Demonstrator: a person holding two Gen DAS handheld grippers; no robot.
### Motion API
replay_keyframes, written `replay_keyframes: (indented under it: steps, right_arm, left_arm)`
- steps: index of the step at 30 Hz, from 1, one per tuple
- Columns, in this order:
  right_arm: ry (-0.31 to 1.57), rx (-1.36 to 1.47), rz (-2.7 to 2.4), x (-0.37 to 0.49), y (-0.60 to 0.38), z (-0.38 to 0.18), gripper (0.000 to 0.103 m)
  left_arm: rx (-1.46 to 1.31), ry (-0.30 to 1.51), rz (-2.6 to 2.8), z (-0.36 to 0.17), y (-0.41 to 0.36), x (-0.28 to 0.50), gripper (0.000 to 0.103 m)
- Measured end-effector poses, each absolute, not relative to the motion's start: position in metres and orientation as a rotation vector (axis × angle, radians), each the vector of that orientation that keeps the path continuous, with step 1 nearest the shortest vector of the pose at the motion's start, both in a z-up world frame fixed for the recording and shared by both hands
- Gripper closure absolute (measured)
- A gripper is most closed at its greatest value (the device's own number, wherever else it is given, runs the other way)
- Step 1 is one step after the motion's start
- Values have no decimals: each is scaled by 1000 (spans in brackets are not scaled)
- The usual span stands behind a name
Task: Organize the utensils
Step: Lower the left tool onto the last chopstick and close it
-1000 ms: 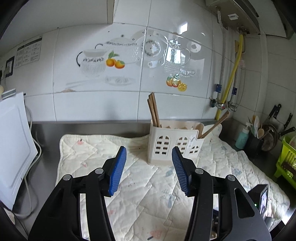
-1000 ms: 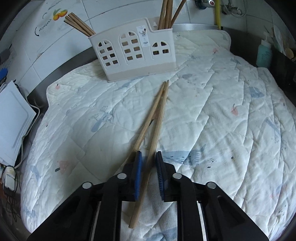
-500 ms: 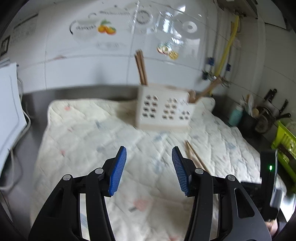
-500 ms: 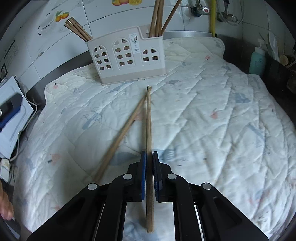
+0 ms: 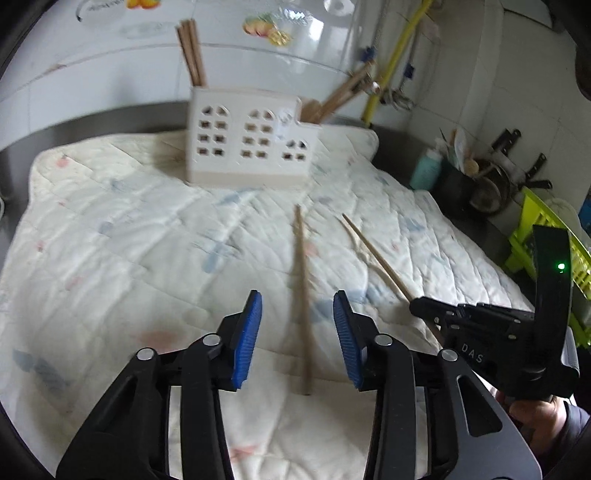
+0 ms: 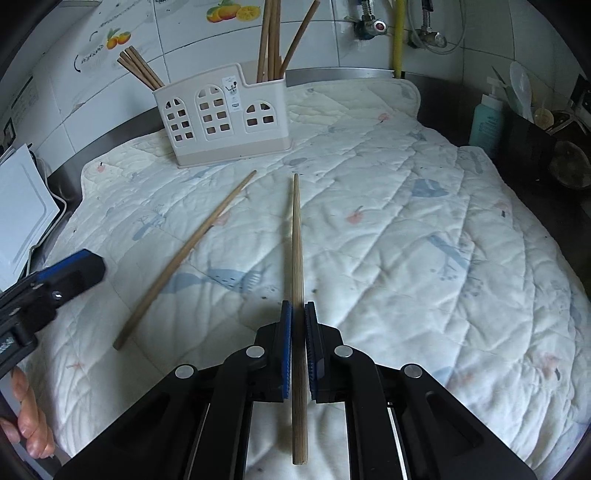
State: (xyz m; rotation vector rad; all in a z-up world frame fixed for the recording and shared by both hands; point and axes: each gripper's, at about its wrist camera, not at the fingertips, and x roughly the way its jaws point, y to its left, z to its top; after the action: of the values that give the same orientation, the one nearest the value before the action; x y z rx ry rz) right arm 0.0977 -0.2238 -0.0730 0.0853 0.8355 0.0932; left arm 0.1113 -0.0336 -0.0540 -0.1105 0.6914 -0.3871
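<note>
Right gripper (image 6: 298,314) just clamped one chopstick (image 6: 296,236); left gripper (image 5: 297,325) jaws closing around the other chopstick (image 5: 303,295), holder (image 6: 221,118) next.

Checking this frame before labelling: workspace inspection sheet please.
Surface: quilted mat over a steel counter.
Job's things: held chopstick; loose chopstick flat on the mat; utensil holder upright with chopsticks inside.
Clutter: soap bottle, green rack.
Grippers: right gripper shut on the held chopstick; left gripper straddling the loose chopstick, jaws closing, not touching.
Cables: white cable at mat's left edge.
Surroundings: tiled wall, yellow pipe.
</note>
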Motion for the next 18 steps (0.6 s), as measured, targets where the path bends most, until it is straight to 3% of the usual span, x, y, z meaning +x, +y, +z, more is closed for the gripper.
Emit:
replay_keyframes:
  steps: [8, 18]
  right_arm:
    - [835, 90, 123, 90, -234, -75, 95]
    - [825, 79, 162, 81, -236, -77, 94]
  left_arm:
    - [-139, 791, -397, -80, -48, 129, 81]
    - [-127, 847, -377, -91, -57, 146, 82]
